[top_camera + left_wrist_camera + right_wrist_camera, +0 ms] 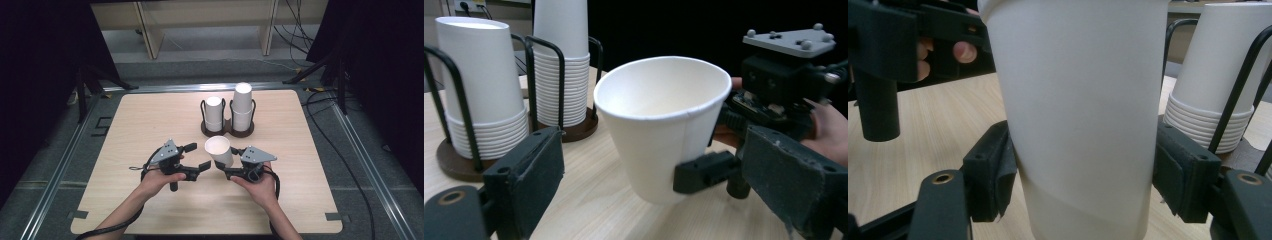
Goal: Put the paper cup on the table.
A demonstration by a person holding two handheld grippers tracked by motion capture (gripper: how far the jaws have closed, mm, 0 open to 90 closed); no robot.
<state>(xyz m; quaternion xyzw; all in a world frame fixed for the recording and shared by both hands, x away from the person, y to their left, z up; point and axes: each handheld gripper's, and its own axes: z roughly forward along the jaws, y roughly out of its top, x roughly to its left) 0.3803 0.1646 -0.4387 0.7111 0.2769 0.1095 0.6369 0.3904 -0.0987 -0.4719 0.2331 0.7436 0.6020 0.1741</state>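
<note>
The right gripper is clamped on a single white paper cup, its two pads pressing the cup's lower wall from either side; the right gripper view shows the cup squeezed between them, mouth up. In the high view the cup sits near the middle of the wooden table, in front of the cup holder and between the two hands, tilted a little with its open mouth toward the camera. Whether its base rests on the table or hangs just above it is hard to judge — in the left gripper view it seems to sit very low over the wood.

The left gripper stands just beside the cup on the left, jaws spread and gripping nothing. Its own view shows both black pads apart with the cup in front of and between them, untouched, and the right gripper pinching the cup low on its far side.

Behind the cup stands a dark wire cup holder with two round bases. Its left bay carries a shorter stack of white cups; its right bay carries a taller stack. In the left gripper view the shorter stack is nearest, with the taller stack beyond it, each ringed by black wire uprights.

The person's forearms enter from the bottom edge — one hand on each gripper.
</note>
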